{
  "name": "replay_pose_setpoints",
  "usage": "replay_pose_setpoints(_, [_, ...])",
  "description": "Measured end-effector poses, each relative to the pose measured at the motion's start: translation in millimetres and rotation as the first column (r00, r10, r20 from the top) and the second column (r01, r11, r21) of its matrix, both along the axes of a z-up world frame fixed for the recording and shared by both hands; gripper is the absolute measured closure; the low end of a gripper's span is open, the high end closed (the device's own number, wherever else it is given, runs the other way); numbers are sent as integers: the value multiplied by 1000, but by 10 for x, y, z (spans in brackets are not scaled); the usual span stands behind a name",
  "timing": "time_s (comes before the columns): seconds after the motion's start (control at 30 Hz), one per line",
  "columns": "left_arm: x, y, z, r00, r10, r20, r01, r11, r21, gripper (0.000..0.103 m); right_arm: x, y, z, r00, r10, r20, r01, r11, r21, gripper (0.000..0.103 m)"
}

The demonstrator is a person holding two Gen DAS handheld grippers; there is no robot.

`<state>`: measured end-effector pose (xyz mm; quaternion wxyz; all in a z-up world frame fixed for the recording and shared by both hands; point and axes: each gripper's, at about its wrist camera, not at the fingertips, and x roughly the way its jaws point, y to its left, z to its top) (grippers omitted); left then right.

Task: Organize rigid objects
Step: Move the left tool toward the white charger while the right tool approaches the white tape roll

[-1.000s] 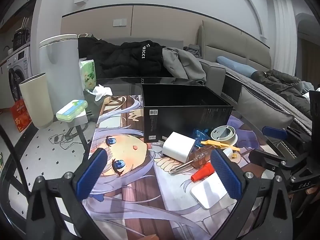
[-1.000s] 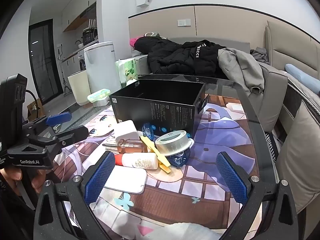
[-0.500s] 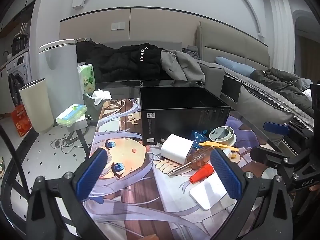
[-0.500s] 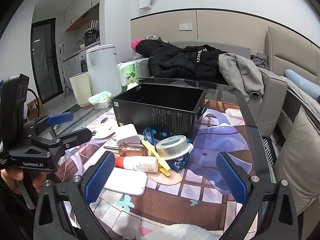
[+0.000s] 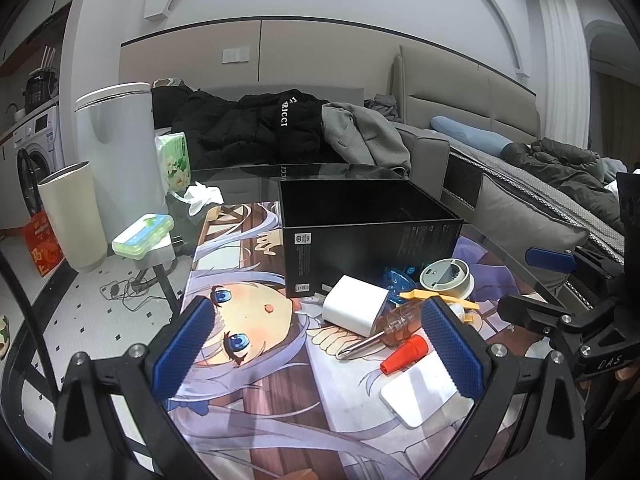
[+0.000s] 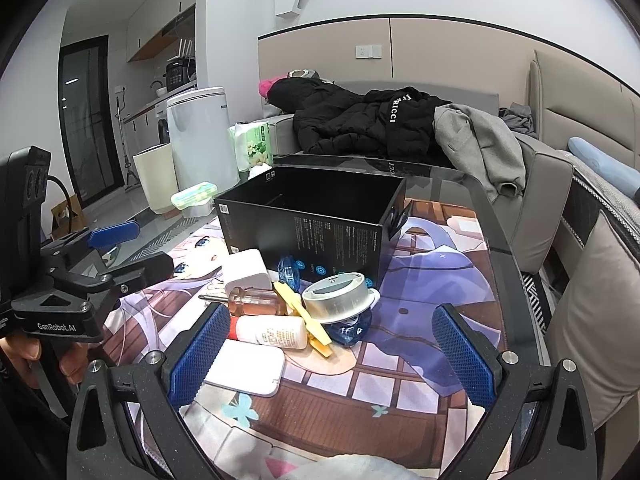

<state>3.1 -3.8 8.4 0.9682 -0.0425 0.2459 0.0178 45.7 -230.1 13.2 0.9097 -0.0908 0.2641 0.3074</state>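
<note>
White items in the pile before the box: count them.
3: white charger block nearest the black box, white bottle behind the flat white case. More may be hidden.

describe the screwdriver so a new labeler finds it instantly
Start at the open black box on the anime-print mat; a small pile of clutter sits against its near side. The screwdriver lies flat there, between the white charger cube and the white red-capped bottle. It alone has a clear amber handle and a metal shaft.

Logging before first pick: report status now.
Left gripper open, empty; right gripper open, empty. Black box open, nothing visible inside. Clutter pile in front untouched; screwdriver wedged among it.
</note>
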Motion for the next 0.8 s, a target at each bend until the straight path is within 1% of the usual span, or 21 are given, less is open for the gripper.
replay_pose_setpoints(0.33, [32, -23, 16, 1000, -7, 22, 7, 1000, 1, 0, 20, -20, 31, 1000, 12, 2, -12, 1000, 10, 0])
replay_pose_setpoints(0.5, [43, -50, 39, 999, -9, 38, 9, 1000, 7, 0, -3, 20, -13, 1000, 25, 6, -25, 1000, -15, 0])
replay_pose_setpoints(0.6, [62, -67, 40, 999, -10, 37, 10, 1000, 7, 0, -5, 41, -29, 1000, 31, -1, -31, 999, -20, 0])
replay_pose_setpoints(0.8, [97, -41, 40, 999, -4, 32, 4, 1000, -1, 0, -25, 107, -5, 999, 48, 16, -47, 998, -37, 0])
